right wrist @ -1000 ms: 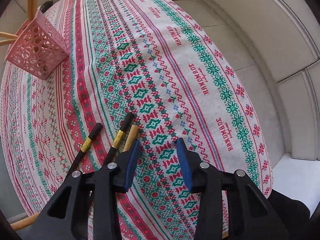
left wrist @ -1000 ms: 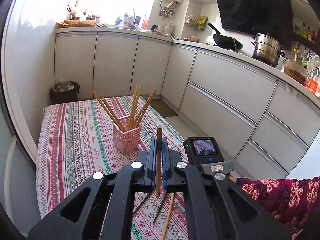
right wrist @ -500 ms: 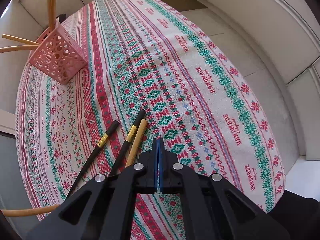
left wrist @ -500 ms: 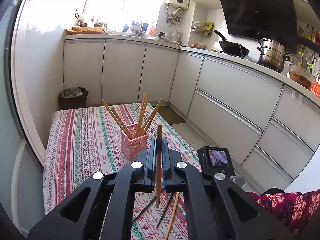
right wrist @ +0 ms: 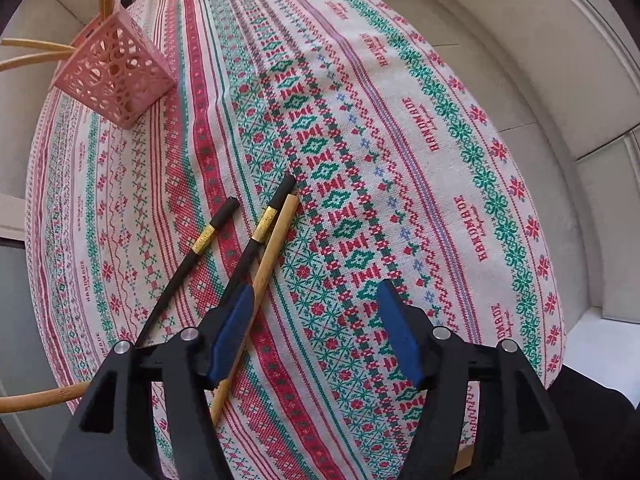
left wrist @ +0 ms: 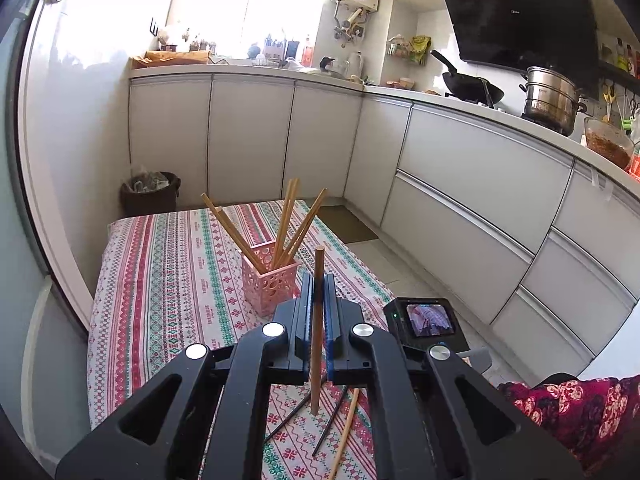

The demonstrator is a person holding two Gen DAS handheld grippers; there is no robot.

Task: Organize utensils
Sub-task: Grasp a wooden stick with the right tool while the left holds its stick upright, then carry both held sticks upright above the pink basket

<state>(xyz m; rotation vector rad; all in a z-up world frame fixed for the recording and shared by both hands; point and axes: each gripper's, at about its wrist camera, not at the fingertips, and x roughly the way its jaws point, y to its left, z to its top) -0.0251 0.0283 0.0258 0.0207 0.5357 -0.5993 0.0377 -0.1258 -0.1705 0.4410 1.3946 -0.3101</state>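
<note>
My left black two-finger gripper with blue pads [left wrist: 319,300] angles slightly downward, jaws clamped tight on a brown wooden chopstick [left wrist: 317,332] standing upright between them. My right black two-finger gripper with blue pads [right wrist: 316,332] points straight down, jaws spreading apart, nothing gripped between them.

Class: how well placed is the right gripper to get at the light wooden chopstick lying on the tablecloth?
Probably yes. The right gripper points down, jaws opening with nothing between them. The light wooden chopstick lies uncovered by its left jaw; only a black chopstick crowds it.
</note>
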